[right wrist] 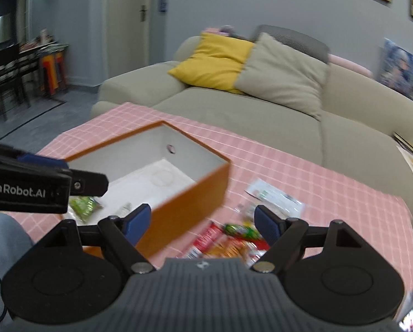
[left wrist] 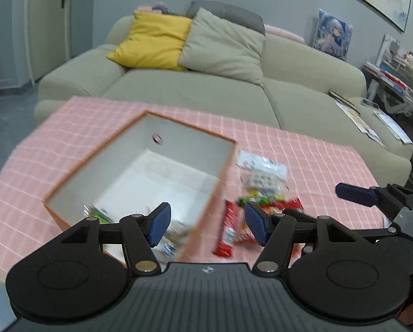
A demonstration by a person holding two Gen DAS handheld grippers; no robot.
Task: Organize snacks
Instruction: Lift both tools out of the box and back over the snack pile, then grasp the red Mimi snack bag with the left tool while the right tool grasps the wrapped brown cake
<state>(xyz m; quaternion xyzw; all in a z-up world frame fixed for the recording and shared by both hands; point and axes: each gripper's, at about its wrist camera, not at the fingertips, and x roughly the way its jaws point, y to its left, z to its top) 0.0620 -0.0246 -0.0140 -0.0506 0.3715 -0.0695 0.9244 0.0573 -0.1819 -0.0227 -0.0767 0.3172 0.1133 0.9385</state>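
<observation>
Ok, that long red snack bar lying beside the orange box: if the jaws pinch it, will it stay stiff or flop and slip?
The red snack bar looks long and narrow, so it probably stays fairly stiff if pinched mid-length. Its wrapper appears glossy, so it may slip in a light pinch. It lies flat on the pink checked cloth, close to other packets, which a push would likely nudge.

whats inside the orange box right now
The orange box holds a green snack packet near its front corner, and a few more small packets on the white floor. Most of the floor is bare. The near wall and the grippers hide the front edge.
</observation>
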